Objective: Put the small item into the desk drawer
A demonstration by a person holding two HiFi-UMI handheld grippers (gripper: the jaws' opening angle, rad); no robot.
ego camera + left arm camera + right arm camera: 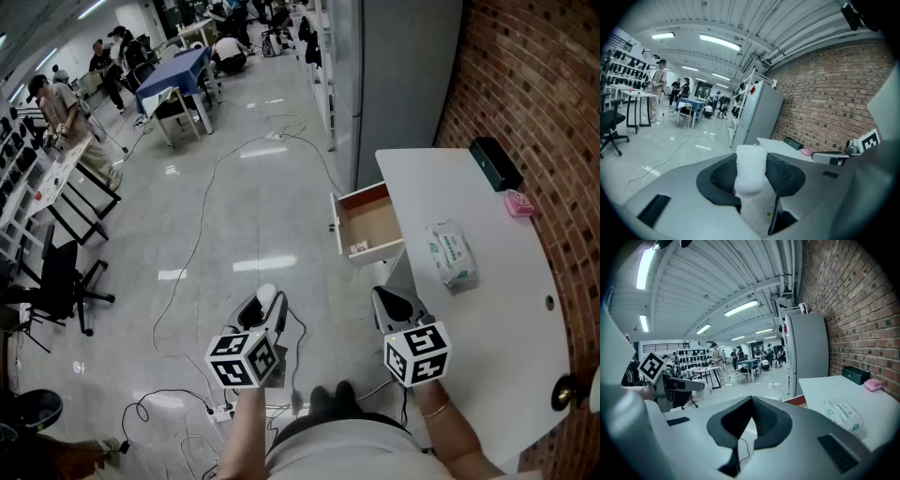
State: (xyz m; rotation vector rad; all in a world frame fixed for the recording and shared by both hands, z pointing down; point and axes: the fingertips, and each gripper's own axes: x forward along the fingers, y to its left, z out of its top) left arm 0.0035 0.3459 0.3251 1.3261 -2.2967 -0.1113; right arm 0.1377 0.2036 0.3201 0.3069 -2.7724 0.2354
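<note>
Two grippers are held out over the floor in front of one white bench (487, 319) set against a brick wall (534, 84).

The left gripper (265, 305) is closed on one small white item (751, 168). The item stands upright between the two ribbed pads, and its rounded top sticks out past them. Item and gripper are over the grey floor, well apart from the drawer and to its left in the head view.

The right gripper (751, 401) has its jaws closed tip to tip with nothing between them. It hangs just beside the near edge of the bench.

One drawer (375, 220) stands pulled open from the side of the bench, its pale wooden bottom mostly bare. One small thing (359, 247) lies in its near corner, too small to name.

Three things rest on the bench top:
- one soft pack of wipes (450, 253), nearest the grippers
- one dark oblong box (495, 162) at the far end
- one small pink object (517, 203) just beside the box, near the wall

One tall grey cabinet (403, 75) stands beyond the bench.
</note>
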